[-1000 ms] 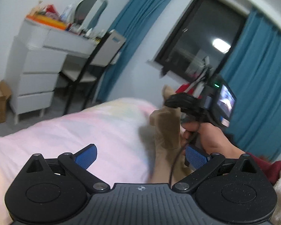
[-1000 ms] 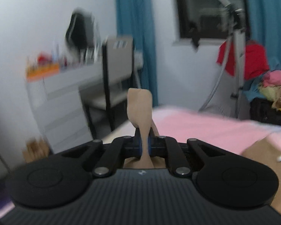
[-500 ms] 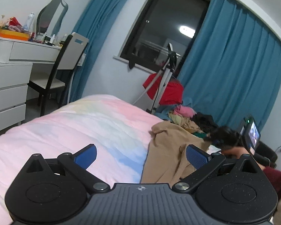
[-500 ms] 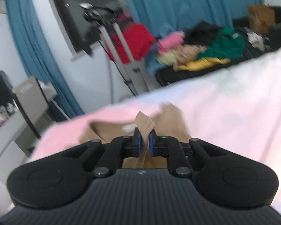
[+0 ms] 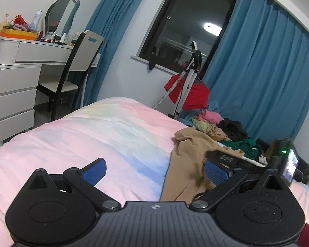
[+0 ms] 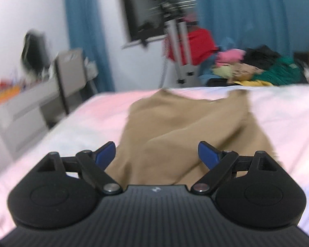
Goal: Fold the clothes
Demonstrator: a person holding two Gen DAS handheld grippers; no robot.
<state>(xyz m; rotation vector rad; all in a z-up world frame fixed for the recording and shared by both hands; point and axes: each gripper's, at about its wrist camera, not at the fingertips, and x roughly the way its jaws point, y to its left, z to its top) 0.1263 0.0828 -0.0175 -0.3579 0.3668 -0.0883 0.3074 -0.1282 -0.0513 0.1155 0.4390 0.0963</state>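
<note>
A tan garment [image 6: 185, 121] lies rumpled on the pink bed [image 6: 288, 123], one fold raised across its middle. My right gripper [image 6: 157, 154] hovers over its near edge with the jaws opening wide. The blue pads [image 6: 106, 154] press on nothing, and the cloth lies loose below them. In the left wrist view the same garment [image 5: 187, 154] lies to the right on the bed [image 5: 92, 135]. My left gripper [image 5: 155, 171] is open and holds nothing, its right pad over the cloth's edge. The right gripper's body [image 5: 282, 156] shows beyond it, low over the garment.
A pile of mixed clothes [image 5: 222, 127] lies past the bed's far side, beside a stand draped with a red garment [image 5: 187, 94]. A white dresser [image 5: 12, 86] and a chair [image 5: 72, 70] stand at the left. Blue curtains flank a dark window.
My right gripper, which was shut on a strip of the tan cloth, came down towards the bed and let it go. The garment now lies flat. The left gripper stayed open.
</note>
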